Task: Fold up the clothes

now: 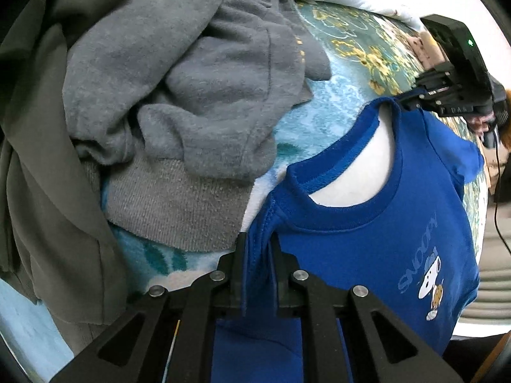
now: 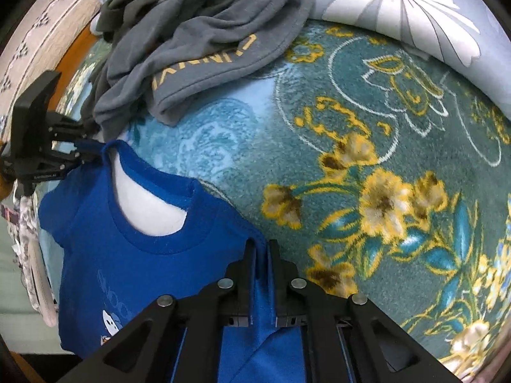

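Largest in view is the floral fleece blanket (image 2: 367, 146), teal and pale blue with yellow flowers, which spreads out ahead of and below both grippers and serves as the folding surface. It looks soft and grippy, so the shirt should be lowered onto it rather than dragged, or the fabric will bunch.

Beyond the left gripper's tips sits a heap of grey garments (image 1: 179, 89), among them a sweatshirt with yellow lettering. It lies close to the hanging shirt, so I would set the shirt down on the open patch in front of the right gripper, away from the pile.

The blue Snoopy T-shirt (image 1: 377, 223) hangs between the two grippers, its printed front toward the cameras and its neckline sagging in a curve. The left gripper (image 1: 258, 249) has its jaws drawn narrow on the shoulder seam at one side; the right gripper (image 2: 260, 252) is pinched almost fully together on the other shoulder. In each wrist view the other gripper appears at the far end of the collar.

To do this step well, I judge the hands should move slightly apart until the shoulder line is taut and level, then lower the hem first so the body lies flat. Both bites are on thin edges, so a sudden tug could slip one.
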The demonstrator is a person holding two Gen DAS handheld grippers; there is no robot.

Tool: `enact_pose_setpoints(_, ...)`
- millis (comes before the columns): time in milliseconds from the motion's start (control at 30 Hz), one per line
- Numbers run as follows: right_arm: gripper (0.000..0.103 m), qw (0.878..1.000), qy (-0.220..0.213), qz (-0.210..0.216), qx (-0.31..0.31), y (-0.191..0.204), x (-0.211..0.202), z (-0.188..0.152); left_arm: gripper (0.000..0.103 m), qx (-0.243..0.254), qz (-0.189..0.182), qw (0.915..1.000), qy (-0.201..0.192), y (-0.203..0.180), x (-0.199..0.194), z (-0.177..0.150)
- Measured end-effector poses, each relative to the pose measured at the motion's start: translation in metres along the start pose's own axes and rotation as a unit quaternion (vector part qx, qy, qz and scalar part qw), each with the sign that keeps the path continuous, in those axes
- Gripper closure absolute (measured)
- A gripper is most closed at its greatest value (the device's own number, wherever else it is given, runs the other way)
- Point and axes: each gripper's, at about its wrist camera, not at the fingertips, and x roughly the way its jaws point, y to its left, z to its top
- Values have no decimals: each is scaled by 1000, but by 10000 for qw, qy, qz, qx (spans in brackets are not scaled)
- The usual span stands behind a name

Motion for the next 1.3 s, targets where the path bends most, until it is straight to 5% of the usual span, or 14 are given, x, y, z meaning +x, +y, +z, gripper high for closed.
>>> enact_pose_setpoints(267,83,9993,63,-273,257,15,-10,6,83,-308,182,9992,183,-11,-6,7)
enact_pose_setpoints(467,80,9933,-534,-600,828,4,-71,-16,81,-877,446,9948,-252,2,-61,11)
enact_pose_setpoints(567,80,9798,-1073,-509,1610,8,-102,-30,78,-1685,588,9811,-748,34,-117,-4)
enact_pose_setpoints(667,80,9560,-1502,-451,2481,-9,-142,-91,66,-2675,802,9520,-1257,49,-173,-45)
enact_pose_setpoints(833,80,8902,-1993,-555,4059,-31,-184,-220,66,-3546,873,9186,-1509,11,-170,-79)
enact_pose_setpoints(1000,77,7694,-2572,-399,5833,-45,-211,-365,66,-3937,832,9079,-1174,-25,-161,-98)
enact_pose_setpoints(1100,68,7030,-2750,-173,6557,-52,-209,-426,66,-4100,646,9038,-1045,-37,-168,-100)
enact_pose_setpoints(1200,67,6463,-2840,140,7082,-59,-189,-466,66,-4002,658,9084,-1020,-57,-172,-85)
enact_pose_setpoints(1300,67,6016,-2873,485,7438,-72,-160,-490,66,-3818,707,9156,-1045,-79,-179,-69)
